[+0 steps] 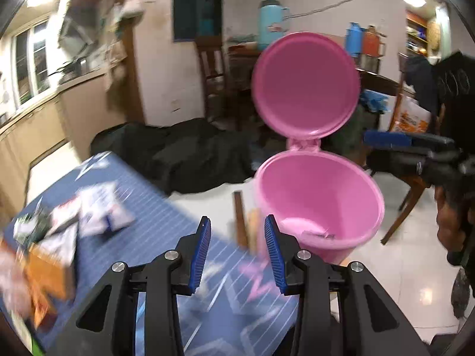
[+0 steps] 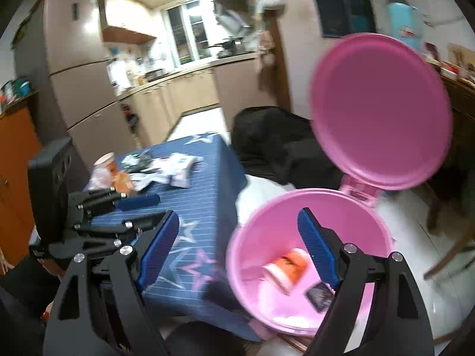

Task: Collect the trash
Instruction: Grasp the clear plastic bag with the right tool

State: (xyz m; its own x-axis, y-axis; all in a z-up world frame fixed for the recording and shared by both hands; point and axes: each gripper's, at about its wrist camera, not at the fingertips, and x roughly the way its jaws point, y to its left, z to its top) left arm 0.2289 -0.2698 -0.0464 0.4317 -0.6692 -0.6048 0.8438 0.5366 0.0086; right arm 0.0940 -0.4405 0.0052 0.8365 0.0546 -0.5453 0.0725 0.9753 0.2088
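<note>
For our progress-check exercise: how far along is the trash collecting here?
Done: a cup and a dark packet lie in the open bin. In hand: nothing; both the left gripper and the right gripper are empty. Left: another cup and wrappers on the table.

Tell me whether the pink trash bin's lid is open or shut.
Open. The lid stands upright on its hinge behind the pink trash bin, exposing the inside, where an orange-and-white cup lies.
</note>
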